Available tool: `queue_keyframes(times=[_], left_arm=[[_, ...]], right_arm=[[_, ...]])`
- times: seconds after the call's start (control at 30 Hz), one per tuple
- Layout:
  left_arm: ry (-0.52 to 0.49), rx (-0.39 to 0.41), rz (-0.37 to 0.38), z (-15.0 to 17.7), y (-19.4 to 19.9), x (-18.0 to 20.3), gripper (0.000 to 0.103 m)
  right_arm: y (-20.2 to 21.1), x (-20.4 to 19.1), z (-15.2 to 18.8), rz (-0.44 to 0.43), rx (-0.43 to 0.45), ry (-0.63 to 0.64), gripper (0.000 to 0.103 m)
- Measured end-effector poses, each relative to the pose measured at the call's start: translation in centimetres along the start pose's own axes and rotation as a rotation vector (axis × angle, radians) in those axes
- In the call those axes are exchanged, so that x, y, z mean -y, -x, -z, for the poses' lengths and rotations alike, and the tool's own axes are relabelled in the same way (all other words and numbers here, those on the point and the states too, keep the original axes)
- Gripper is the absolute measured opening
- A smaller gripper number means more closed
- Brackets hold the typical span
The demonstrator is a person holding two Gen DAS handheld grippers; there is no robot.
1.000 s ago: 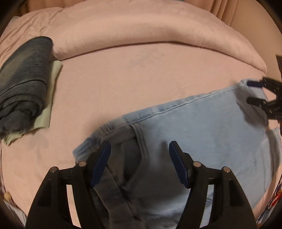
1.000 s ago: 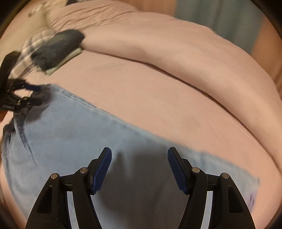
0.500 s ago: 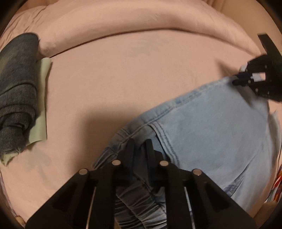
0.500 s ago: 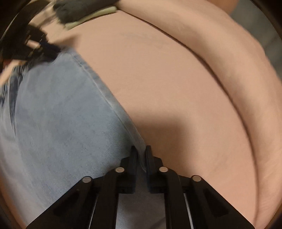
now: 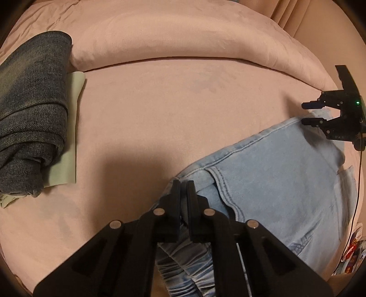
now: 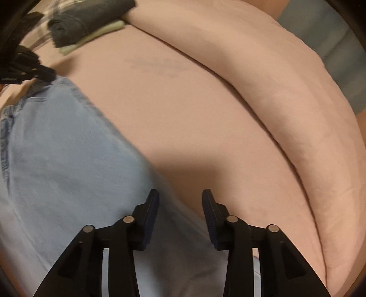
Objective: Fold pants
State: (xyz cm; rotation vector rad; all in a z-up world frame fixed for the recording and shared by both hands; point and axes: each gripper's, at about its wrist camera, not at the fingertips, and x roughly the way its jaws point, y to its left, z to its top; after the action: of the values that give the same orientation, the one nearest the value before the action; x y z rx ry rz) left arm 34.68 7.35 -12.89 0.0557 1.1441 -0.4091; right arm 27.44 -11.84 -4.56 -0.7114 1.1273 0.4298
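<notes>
the light blue jeans (image 5: 281,173) lie spread on a pink bed (image 5: 173,114), their seamed edge running across toward the folded-back pink duvet (image 5: 183,41). the left hand-held gripper (image 5: 183,187) is pressed together, pinching a bunched fold of denim at the near corner. the right hand-held gripper (image 6: 180,201) has its jaws opening, the far edge of the jeans lying under and between them with no pad pressing on it. the risk from here, as i judge it, is lopsidedness: with only one corner pinched, any pull by the left would drag the cloth askew and wrinkle it, and the right could close on bedsheet instead of denim, since the edge sits right at its pads. the bed is soft and plush, so cloth may sink and catch. a folded dark grey garment (image 5: 32,109) rests on a pale green cloth (image 5: 68,137) to one side; curtains (image 5: 288,11) hang behind.
</notes>
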Motion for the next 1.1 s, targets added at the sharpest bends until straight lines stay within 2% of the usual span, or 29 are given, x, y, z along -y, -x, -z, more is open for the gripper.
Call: queue_keyframes(times=[0.03,0.1,0.13,0.17,0.23,0.33,0.4,0.43,0.47,0.5,0.57,0.63,0.73,0.9,1.03,1.1], left_arm=[[0.002,0.005,0.011,-0.1,0.1,0.1,0.010],[0.003,0.007,0.038,0.2,0.7,0.0,0.051],[0.000,0.018,0.021,0.2,0.9,0.0,0.087],[-0.008,0.041,-0.017,0.5,1.8,-0.3,0.095],[-0.016,0.011,-0.058,0.3,1.3,-0.8,0.088],[0.011,-0.101,-0.043,0.3,-1.0,-1.7,0.059],[0.000,-0.115,-0.052,0.3,-1.8,-1.4,0.059],[-0.004,-0.108,-0.047,0.2,-1.8,-1.1,0.048],[0.002,-0.102,-0.013,0.1,-1.7,-0.9,0.030],[0.005,-0.098,-0.004,0.0,-1.7,-0.5,0.029],[-0.044,-0.092,-0.054,0.1,-1.8,0.7,0.029],[-0.053,-0.079,-0.095,0.0,-1.7,1.5,0.028],[-0.065,-0.042,-0.159,-0.2,-0.7,2.7,0.026],[-0.189,0.045,-0.285,0.3,2.6,6.5,0.025],[-0.256,0.138,-0.341,2.4,6.9,8.7,0.025],[-0.299,0.184,-0.363,4.2,9.0,9.2,0.024]], right_arm=[[-0.2,0.3,0.0,-0.002,-0.013,-0.010,0.039],[-0.8,0.3,-0.1,-0.023,-0.032,-0.018,0.039],[-1.0,0.1,-0.2,-0.035,-0.034,-0.013,0.040],[-1.3,0.1,-0.3,-0.051,-0.036,-0.009,0.040],[-2.0,0.0,-0.6,-0.077,-0.046,-0.009,0.043],[-3.4,1.3,-0.9,-0.078,-0.058,-0.036,0.058],[-4.0,2.0,-1.1,-0.108,-0.060,-0.073,0.059],[-4.0,2.4,-0.9,-0.122,-0.058,-0.088,0.059],[-4.1,2.6,-0.8,-0.128,-0.055,-0.099,0.059],[-4.2,2.8,-0.8,-0.129,-0.050,-0.106,0.059],[-4.3,3.2,0.5,-0.130,-0.041,-0.119,0.054],[-3.9,2.4,0.7,-0.135,-0.024,-0.111,0.029],[-3.4,0.2,1.6,-0.046,-0.001,-0.044,0.014],[-0.4,-1.7,2.1,0.095,0.060,-0.030,0.009],[3.5,-3.3,3.4,0.202,0.129,-0.004,0.009],[6.3,-4.1,5.1,0.248,0.171,0.007,0.009]])
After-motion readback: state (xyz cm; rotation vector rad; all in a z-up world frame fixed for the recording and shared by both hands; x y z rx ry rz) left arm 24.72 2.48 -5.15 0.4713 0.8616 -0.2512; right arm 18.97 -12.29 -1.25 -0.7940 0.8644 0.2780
